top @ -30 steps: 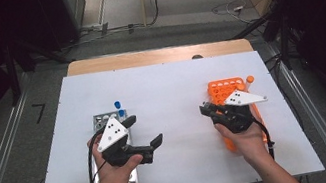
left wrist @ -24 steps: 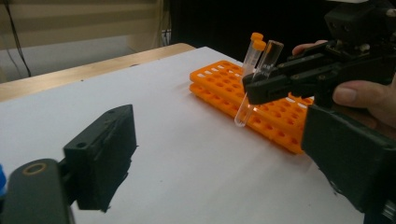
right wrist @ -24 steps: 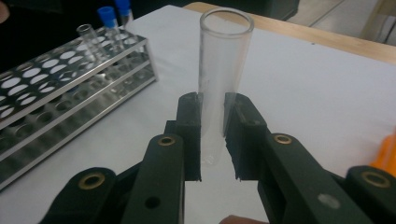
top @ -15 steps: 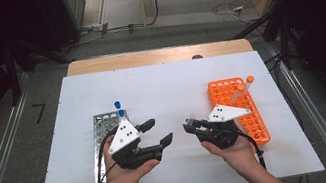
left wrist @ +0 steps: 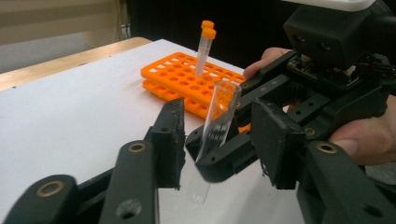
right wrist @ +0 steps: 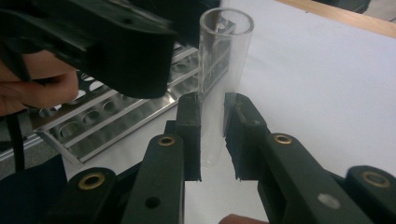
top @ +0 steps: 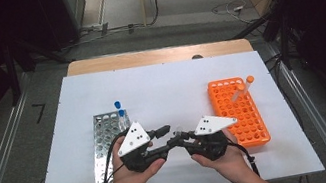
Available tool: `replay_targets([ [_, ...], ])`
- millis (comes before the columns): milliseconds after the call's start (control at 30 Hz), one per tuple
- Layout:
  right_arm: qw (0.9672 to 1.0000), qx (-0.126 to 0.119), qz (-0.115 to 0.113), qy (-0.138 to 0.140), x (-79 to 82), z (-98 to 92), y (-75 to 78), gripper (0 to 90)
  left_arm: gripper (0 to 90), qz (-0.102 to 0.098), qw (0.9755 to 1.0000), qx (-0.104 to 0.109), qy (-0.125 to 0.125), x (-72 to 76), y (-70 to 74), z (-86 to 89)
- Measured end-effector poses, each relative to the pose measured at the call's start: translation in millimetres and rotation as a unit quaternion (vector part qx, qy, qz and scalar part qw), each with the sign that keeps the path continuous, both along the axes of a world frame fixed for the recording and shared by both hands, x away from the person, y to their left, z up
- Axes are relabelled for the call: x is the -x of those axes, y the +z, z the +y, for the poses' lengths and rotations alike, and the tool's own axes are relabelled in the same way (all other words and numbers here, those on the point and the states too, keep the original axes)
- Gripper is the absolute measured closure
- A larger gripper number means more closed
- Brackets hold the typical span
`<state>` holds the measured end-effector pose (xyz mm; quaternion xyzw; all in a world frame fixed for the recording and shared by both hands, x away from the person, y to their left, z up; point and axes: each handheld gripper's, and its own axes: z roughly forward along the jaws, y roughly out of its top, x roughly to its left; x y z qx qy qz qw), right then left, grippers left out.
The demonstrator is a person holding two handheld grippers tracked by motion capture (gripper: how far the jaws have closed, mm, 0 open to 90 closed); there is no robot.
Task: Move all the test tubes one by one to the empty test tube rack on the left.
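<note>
A clear uncapped tube [left wrist: 219,116] [right wrist: 225,56] stands nearly upright between the two grippers above the middle of the white table [top: 165,86]. My right gripper [right wrist: 212,135] [top: 183,137] is shut on the tube's lower part. My left gripper [left wrist: 219,140] [top: 171,137] faces it from the left. Its jaws have just been closing around the upper part of the same tube, and a gap still shows on each side of the glass. One left fingertip [right wrist: 121,51] looms beside the tube's rim in the right gripper view.
An orange rack [top: 237,109] [left wrist: 187,70] at the right holds an orange-capped tube [top: 243,88] [left wrist: 204,46]. A metal rack [top: 106,142] [right wrist: 116,121] at the left holds two blue-capped tubes [top: 118,110]. A wooden strip [top: 155,56] runs along the table's far edge.
My right hand came left from the orange rack with the tube. My left hand moved right to meet it, and its jaws narrowed around the tube.
</note>
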<state>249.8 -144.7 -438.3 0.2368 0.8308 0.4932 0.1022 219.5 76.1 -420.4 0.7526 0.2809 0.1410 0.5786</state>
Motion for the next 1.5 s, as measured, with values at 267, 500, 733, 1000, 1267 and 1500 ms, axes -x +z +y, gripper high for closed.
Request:
replay_targets([
  [267, 0.9997, 0.004, -0.003, 0.024, 5.8, 6.4, 1.1, 73.7, 68.3, -0.002, 0.9999, -0.01, -0.005, 0.9, -2.2, -6.2],
  [500, 0.9993, 0.006, -0.001, 0.038, 7.4, 8.3, 1.1, 73.7, 74.7, -0.013, 0.9996, -0.026, 0.002, 2.4, -2.9, -8.3],
  [733, 0.9993, 0.005, 0.002, 0.038, 6.7, 7.8, 0.4, 73.7, 76.7, -0.018, 0.9994, -0.029, 0.006, 2.0, -3.2, -7.3],
  [1000, 0.9991, -0.004, -0.001, 0.041, 4.3, 2.8, 2.1, 60.8, 76.8, -0.017, 0.9995, -0.022, 0.012, 0.9, -1.9, -2.3],
  [1267, 0.9984, -0.012, 0.015, 0.054, -0.7, -2.1, 4.3, 25.7, 76.8, -0.019, 0.9993, -0.013, 0.031, -2.2, 1.6, 12.5],
  [1500, 0.9985, -0.025, 0.024, 0.042, -8.6, -13.2, 5.2, 4.6, 76.8, -0.021, 0.9984, -0.007, 0.051, -4.5, 5.7, 29.0],
])
